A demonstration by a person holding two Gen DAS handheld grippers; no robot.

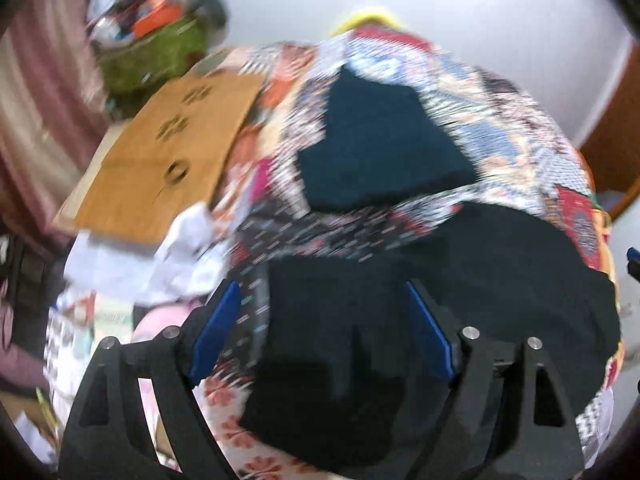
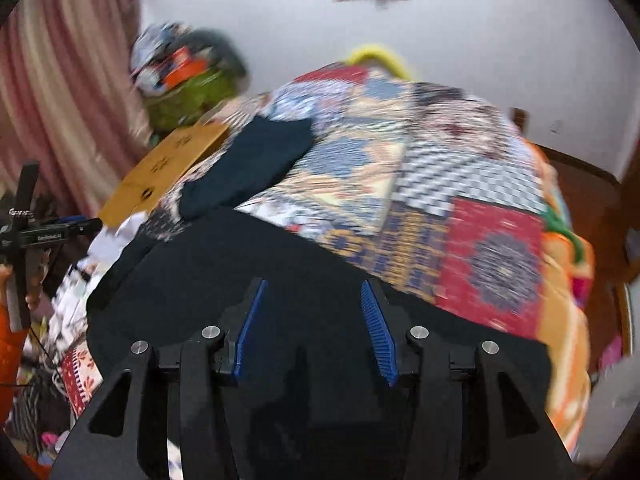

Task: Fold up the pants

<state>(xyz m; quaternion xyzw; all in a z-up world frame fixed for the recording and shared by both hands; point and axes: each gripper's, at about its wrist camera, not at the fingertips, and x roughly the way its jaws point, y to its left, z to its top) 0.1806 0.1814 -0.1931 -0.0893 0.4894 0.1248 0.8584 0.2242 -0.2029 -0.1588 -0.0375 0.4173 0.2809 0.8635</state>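
Dark pants (image 1: 480, 280) lie spread on a patchwork quilt (image 1: 520, 128) on the bed. A second dark folded piece (image 1: 380, 148) lies farther back. My left gripper (image 1: 324, 292) is open, its blue fingers (image 1: 218, 328) hovering over the near end of the pants. In the right wrist view the pants (image 2: 224, 264) fill the near foreground, and my right gripper (image 2: 312, 292) is open just above them. The folded piece (image 2: 248, 168) sits behind at the left. Both views are blurred.
A flat cardboard sheet (image 1: 168, 152) lies at the bed's left side. A green bag with clutter (image 1: 156, 44) stands behind it near a pink curtain (image 1: 36, 100). White clothes (image 1: 160, 252) are heaped left of the pants. The other gripper (image 2: 44, 232) shows at the left edge.
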